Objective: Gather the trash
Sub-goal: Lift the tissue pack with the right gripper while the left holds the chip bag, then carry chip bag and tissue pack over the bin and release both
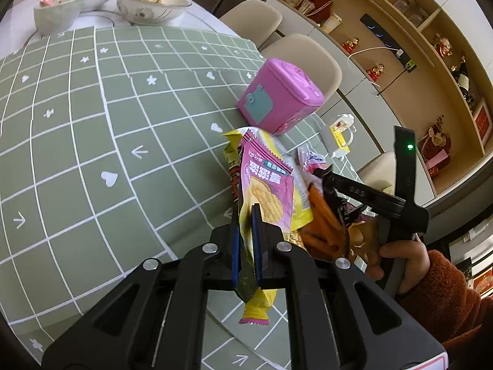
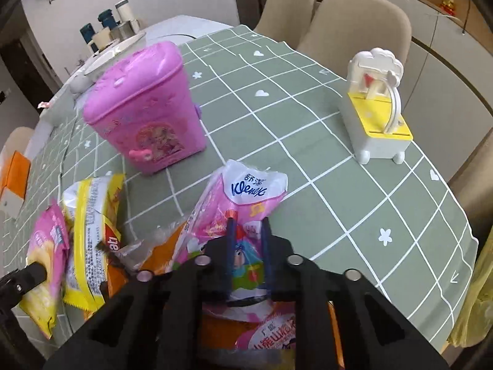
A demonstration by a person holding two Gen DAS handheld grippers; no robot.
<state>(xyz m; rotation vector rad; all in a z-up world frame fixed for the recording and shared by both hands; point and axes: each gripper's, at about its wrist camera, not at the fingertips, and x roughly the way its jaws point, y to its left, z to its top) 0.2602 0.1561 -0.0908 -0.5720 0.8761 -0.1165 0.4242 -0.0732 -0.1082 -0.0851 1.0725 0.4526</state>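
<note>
The left hand-held gripper (image 1: 246, 231) is pinched on a pink and yellow snack wrapper (image 1: 266, 194), whose lower end hangs out below the blue pads while its printed face stands up above them. Just right of it lie more wrappers in a loose heap on the worktop (image 1: 77, 154), among them an orange packet (image 1: 323, 228). The right hand-held gripper (image 2: 249, 231) is pressed together on a pink tissue pack (image 2: 246, 197) with a white top and blue lettering; the pack's upper part sticks out past the fingertips, and more pink and orange packaging shows beneath the gripper body. No earlier view is given, so only this closed grip can be told. To the left in the right wrist view sits a yellow and white wrapper (image 2: 89, 212), touching the pink snack wrapper held by the other tool. A pink toy bin (image 2: 144, 108) stands upright behind the heap, near it but apart. A white and yellow toy (image 2: 376, 114) stands well apart to the right. Bowls (image 1: 151, 4) sit at the far edge. A hand (image 1: 400, 259) in a rust sleeve grips the right tool's handle.
</note>
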